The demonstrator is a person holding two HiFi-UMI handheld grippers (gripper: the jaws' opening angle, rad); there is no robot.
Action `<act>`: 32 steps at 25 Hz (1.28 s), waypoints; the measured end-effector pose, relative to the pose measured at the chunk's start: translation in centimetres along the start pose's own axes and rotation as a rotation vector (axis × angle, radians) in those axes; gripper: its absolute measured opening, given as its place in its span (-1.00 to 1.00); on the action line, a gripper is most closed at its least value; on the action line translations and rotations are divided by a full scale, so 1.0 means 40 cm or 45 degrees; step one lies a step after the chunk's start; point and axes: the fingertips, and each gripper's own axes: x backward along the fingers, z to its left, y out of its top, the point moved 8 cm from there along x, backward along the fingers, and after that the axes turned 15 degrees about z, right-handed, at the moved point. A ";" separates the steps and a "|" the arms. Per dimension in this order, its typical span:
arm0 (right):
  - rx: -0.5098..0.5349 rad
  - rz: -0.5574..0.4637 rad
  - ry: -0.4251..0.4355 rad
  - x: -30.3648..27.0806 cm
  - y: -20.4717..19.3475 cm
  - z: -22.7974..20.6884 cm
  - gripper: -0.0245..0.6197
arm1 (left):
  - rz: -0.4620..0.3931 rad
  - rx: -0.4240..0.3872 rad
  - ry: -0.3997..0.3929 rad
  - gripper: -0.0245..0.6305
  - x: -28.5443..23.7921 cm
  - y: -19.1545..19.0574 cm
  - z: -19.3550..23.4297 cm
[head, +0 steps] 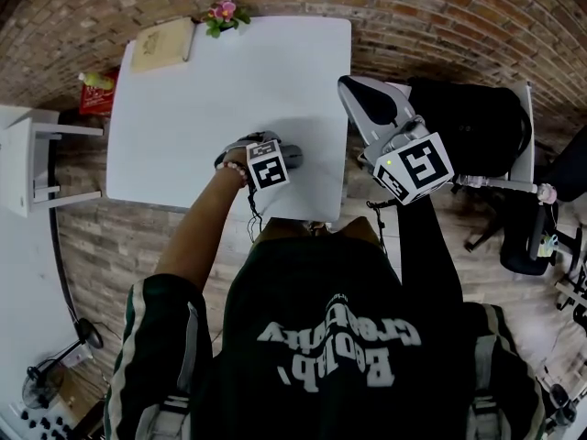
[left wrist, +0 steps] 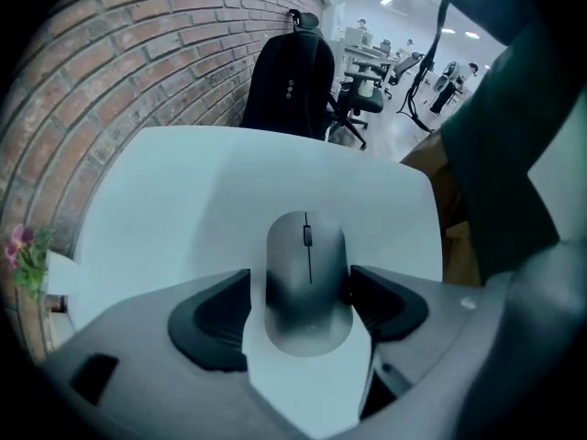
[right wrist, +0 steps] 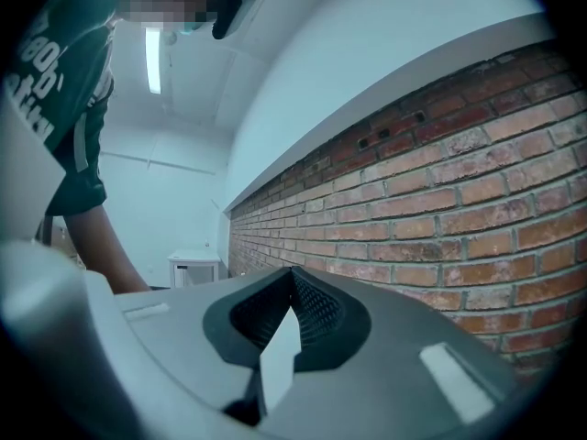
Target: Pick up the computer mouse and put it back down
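A grey computer mouse (head: 292,157) lies flat on the white table (head: 229,81) near its front right corner. My left gripper (head: 273,159) points steeply down over it. In the left gripper view the mouse (left wrist: 307,278) sits between the two dark pads (left wrist: 213,319). A thin gap shows at the left pad and the right pad stands very close, so my left gripper (left wrist: 301,305) is open around the mouse. My right gripper (head: 353,90) hovers level off the table's right edge. In the right gripper view my right gripper (right wrist: 293,287) faces a brick wall with its pads meeting and nothing between them.
A tan book (head: 163,44) and a small pink flower (head: 223,14) sit at the table's far edge. A black office chair (head: 468,126) stands to the right. A white side table (head: 27,163) and a red packet (head: 96,94) are on the left.
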 end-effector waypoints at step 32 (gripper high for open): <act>0.096 0.018 0.044 -0.018 0.030 0.074 -0.88 | -0.145 0.234 0.015 -0.08 0.051 -0.109 0.026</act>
